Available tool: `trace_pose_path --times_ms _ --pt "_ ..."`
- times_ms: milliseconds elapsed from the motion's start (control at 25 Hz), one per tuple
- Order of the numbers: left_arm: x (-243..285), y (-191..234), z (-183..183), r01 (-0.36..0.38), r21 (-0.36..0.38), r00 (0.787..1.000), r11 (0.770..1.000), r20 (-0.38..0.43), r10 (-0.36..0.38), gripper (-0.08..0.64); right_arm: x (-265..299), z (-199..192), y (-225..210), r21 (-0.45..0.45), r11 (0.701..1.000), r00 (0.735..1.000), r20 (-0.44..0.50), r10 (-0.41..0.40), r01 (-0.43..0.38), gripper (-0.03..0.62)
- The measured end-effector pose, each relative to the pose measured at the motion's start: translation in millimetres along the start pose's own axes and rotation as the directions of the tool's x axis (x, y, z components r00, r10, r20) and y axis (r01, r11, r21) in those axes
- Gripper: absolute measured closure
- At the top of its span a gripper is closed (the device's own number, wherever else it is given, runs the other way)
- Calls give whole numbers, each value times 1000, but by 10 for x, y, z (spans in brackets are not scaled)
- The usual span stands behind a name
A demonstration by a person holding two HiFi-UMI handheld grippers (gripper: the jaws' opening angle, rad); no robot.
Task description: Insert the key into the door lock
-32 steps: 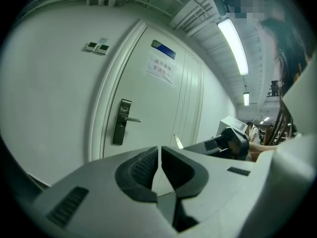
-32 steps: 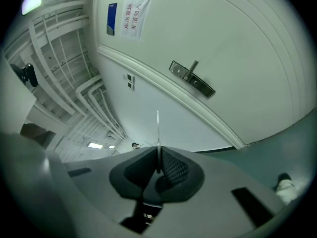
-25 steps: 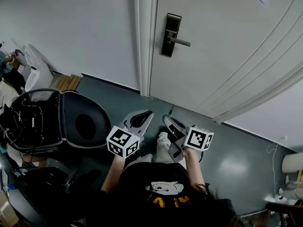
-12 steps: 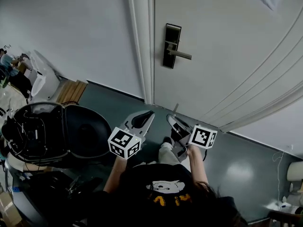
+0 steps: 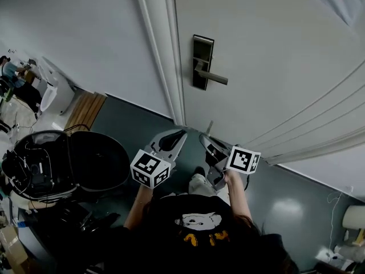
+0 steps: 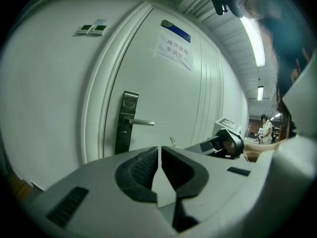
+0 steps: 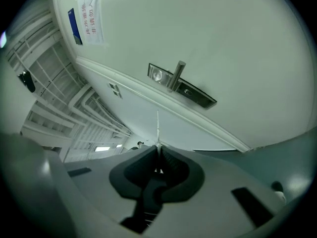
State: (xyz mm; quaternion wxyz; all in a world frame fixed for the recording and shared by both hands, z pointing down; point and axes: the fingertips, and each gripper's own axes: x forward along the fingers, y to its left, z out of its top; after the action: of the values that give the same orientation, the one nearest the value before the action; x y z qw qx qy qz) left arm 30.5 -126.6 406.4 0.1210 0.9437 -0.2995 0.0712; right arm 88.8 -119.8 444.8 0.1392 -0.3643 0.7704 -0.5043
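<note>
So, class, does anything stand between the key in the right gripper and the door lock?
Nothing visible does. The key, clamped in the right gripper, points toward the lock plate across open air; the left gripper sits off to the side.

Right gripper (image 5: pixel 202 137) with key (image 5: pixel 209 127) beside left gripper (image 5: pixel 182 135) — door lock (image 5: pixel 202 62) well apart.
</note>
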Motion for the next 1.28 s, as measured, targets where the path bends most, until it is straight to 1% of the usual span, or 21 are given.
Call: trace_pose_path --times_ms 280,560,760,920,1080,1280 --pt "342 39 68 -33 25 999 999 -14 33 535 123 298 -241 20 999 998 -36 45 -45 568" --pt "584 92 107 -76 48 997 996 -20 77 535 255 474 -439 44 995 992 -80 96 -93 568" --pt "626 120 51 -93 43 995 995 -34 94 535 393 507 -542 71 991 988 -96 120 -113 568" --pt "659 161 21 -102 35 994 994 -48 103 535 516 570 -622 114 985 985 -93 143 -132 568" --pt "694 172 -51 -99 28 994 995 -43 100 535 608 606 -796 159 977 985 -80 156 -142 568" --pt "717 278 -53 -55 39 998 998 -33 56 535 816 720 -894 150 975 985 -38 169 -162 568"
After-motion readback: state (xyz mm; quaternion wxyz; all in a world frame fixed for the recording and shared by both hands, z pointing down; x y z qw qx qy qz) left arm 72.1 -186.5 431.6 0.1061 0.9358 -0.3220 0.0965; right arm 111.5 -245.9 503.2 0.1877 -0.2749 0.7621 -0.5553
